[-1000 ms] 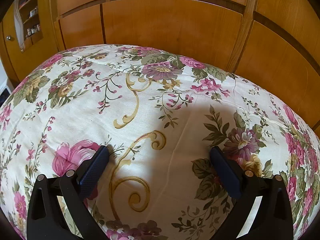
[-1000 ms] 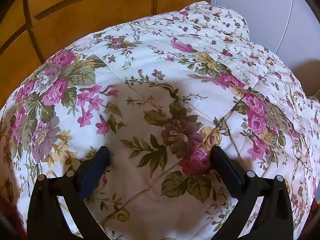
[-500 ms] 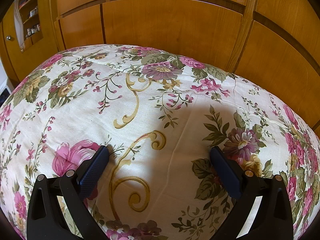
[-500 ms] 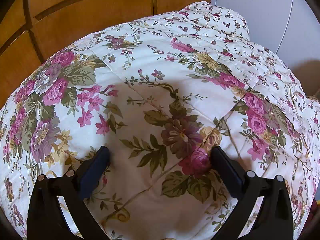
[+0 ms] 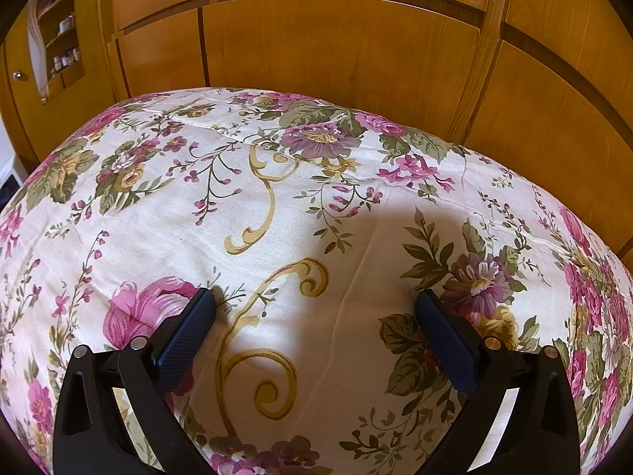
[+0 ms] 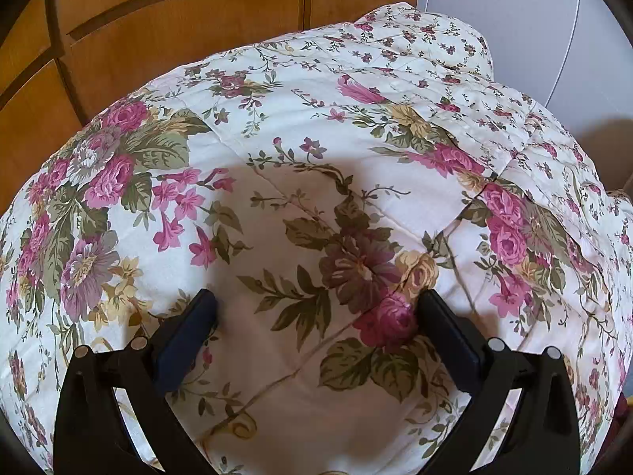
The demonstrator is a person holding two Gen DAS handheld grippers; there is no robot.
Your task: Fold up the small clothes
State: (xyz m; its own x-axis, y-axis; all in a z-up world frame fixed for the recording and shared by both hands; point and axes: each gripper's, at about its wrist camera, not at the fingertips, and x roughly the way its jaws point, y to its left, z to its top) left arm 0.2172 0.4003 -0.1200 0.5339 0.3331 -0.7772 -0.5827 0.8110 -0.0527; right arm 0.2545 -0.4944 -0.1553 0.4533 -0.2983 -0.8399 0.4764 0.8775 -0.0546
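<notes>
Nothing looks folded yet; no small garment shows on the floral quilt (image 5: 316, 237); the left gripper (image 5: 316, 308) and right gripper (image 6: 316, 308) both hang spread wide, holding nothing.

Two wrist views, low and close over a floral quilt

Left faces the quilt (image 5: 316, 217) and wooden wardrobe (image 5: 340, 59); right faces quilt (image 6: 316, 198), wardrobe (image 6: 158, 31) and white wall (image 6: 514, 12). They share these, probably without overlap.
</notes>
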